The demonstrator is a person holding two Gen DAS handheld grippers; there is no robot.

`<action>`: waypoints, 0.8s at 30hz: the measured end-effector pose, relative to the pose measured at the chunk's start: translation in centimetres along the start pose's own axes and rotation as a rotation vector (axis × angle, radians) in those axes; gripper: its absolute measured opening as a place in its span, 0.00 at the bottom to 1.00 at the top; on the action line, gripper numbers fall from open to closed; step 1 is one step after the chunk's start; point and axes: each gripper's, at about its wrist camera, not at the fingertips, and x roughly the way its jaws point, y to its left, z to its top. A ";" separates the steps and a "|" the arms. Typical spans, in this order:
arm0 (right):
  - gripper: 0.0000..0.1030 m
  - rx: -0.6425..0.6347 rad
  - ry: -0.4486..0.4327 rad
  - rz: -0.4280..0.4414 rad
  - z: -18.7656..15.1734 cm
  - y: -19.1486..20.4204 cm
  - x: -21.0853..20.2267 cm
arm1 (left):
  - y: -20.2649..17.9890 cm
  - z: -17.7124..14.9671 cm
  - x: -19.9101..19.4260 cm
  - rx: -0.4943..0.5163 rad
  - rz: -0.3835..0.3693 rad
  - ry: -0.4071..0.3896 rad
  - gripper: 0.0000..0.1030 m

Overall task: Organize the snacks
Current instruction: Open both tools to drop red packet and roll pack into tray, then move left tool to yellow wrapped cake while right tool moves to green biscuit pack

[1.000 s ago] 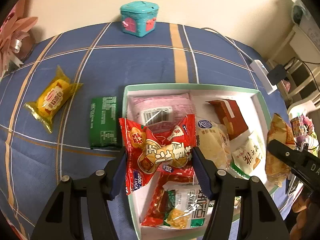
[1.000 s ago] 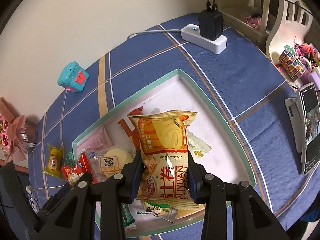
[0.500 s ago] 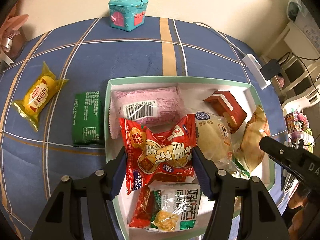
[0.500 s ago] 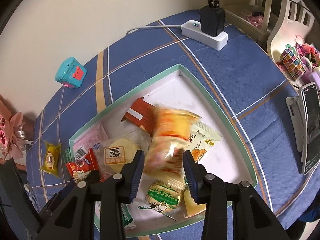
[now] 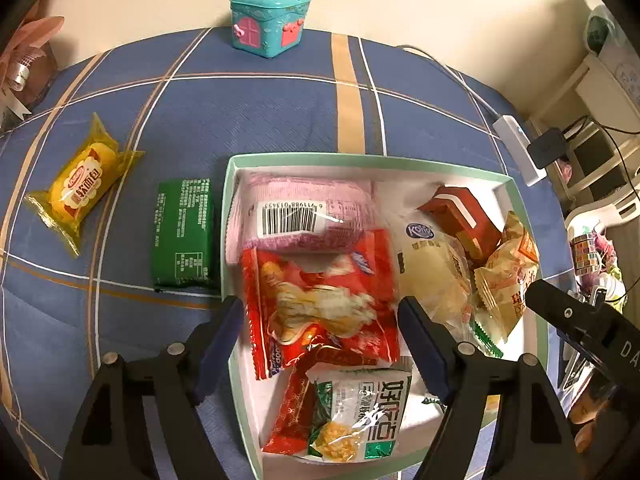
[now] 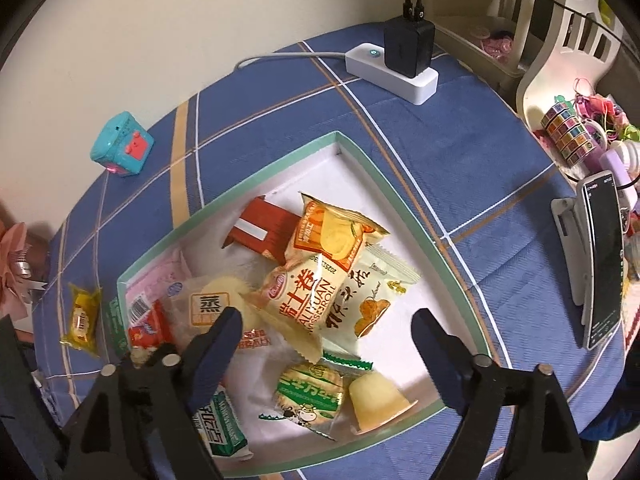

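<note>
I see the red snack bag (image 5: 320, 300) only as a blur; the pink flower (image 5: 24, 60) is cut off at the tablecloth's left edge.

— What sort of place is this?
— A home, likely a bedroom or living corner. A blue plaid tablecloth (image 6: 460, 152) covers the table against a plain cream wall.
— What else shows it?
— A teal toy house (image 5: 270, 20), a power strip (image 6: 390, 68) with a charger, a phone on a stand (image 6: 602, 260), and a white box (image 6: 352, 152) of snacks.
</note>
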 end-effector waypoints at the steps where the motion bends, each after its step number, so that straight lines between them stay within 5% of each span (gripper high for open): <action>1: 0.89 -0.003 -0.001 -0.003 0.0 0.0 0.0 | 0.0 0.0 0.0 -0.002 -0.005 0.001 0.82; 6: 1.00 -0.020 -0.013 -0.018 0.1 0.2 -0.1 | 0.1 0.0 0.2 0.002 0.007 0.002 0.88; 15: 1.00 -0.051 -0.025 -0.029 0.0 0.8 -0.1 | 0.6 0.6 -1.9 0.002 0.032 -0.055 0.99; 24: 1.00 -0.067 -0.019 -0.059 -0.1 1.1 0.1 | 3.3 1.3 -3.6 -0.066 0.164 -0.113 1.00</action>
